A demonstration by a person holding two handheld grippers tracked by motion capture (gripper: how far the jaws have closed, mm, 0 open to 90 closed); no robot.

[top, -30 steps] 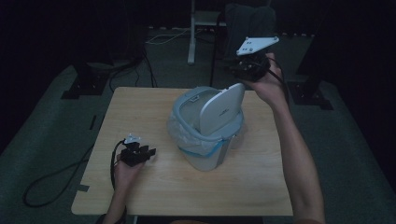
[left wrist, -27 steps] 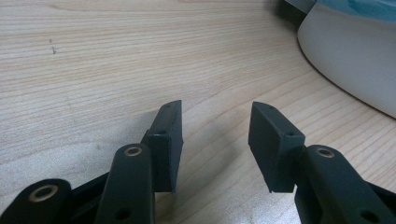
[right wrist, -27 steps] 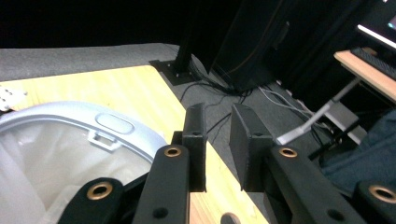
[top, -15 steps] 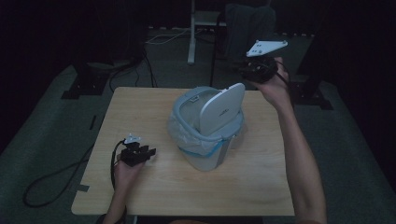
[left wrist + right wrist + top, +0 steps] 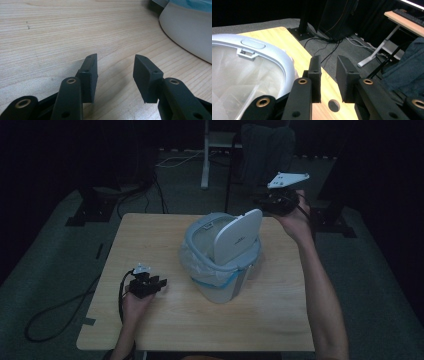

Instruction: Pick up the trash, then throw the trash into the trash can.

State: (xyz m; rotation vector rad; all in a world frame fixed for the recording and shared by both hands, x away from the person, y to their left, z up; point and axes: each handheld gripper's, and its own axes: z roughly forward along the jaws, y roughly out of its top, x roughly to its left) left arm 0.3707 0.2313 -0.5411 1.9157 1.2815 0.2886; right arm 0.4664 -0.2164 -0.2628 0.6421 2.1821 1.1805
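1. The wooden worktop (image 5: 165, 240) fills the middle of my high view, a pale slab on a dim grey floor with cables trailing off its far and left sides.

2. The bin (image 5: 222, 272) stands near the centre of the worktop, a little right of the middle; it is a white tub lined with a clear bag (image 5: 192, 262) whose edge spills over the rim. My right tool's own camera looks down into the lined opening (image 5: 242, 82).

3. The bin's lid (image 5: 235, 237) stands up on edge, tilted over the far right part of the rim, its pale underside turned toward me.

4. My right tool (image 5: 264, 202) hovers above the far right corner of the worktop, just beyond the raised lid and apart from it. Its jaws stand a modest gap apart with nothing between them (image 5: 328, 75), and they have just been opening a little further.

5. My left tool (image 5: 161, 284) rests low at the near left of the worktop, to the left of the bin and clear of it. Its jaws are parted over bare wood (image 5: 115, 72), holding nothing, with the bin's white wall (image 5: 190, 32) close by at the right of that view.
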